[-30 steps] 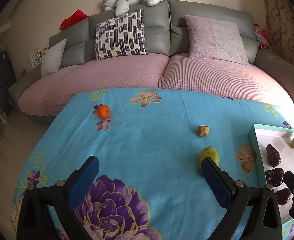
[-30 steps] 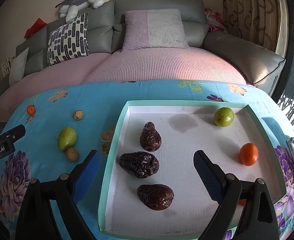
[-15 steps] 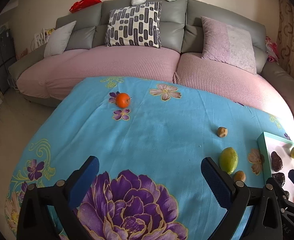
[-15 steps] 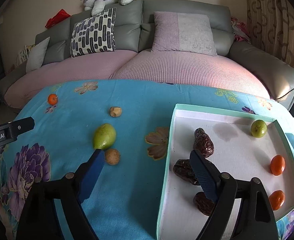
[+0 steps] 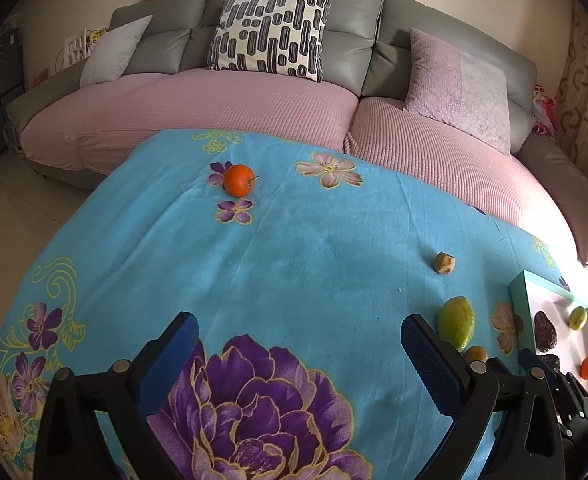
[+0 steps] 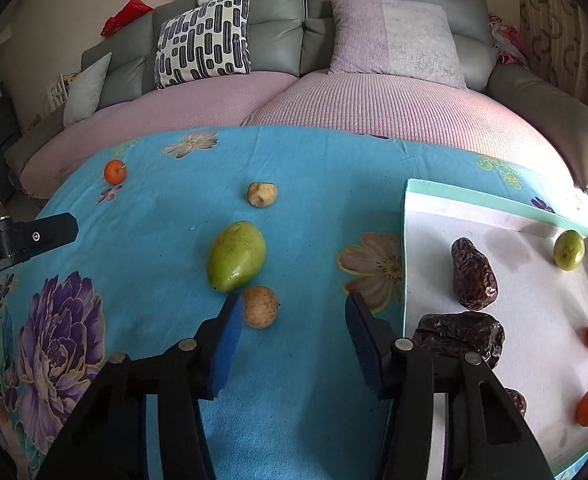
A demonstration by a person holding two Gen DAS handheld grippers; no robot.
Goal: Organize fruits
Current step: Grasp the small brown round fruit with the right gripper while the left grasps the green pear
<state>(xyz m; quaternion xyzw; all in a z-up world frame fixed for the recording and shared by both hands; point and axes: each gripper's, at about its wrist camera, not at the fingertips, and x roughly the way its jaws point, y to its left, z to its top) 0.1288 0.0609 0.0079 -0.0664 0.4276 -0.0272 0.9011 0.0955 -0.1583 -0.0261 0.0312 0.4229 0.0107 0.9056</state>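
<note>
Left hand-held gripper [image 6: 26, 240] reads "t.AI", cut off.

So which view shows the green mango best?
The right wrist view: the green mango lies whole, large and near centre, just beyond the open right gripper. The left wrist view shows it small at the right, partly behind the left gripper's finger.

The left gripper [image 5: 297, 344] with blue-padded fingers is hovering wide apart over the flowered blue tablecloth [image 5: 313, 248]. A round orange tangerine [image 5: 238, 179] is lying far ahead; a green oval mango [image 5: 456, 323] is sitting just beside the right finger.
</note>
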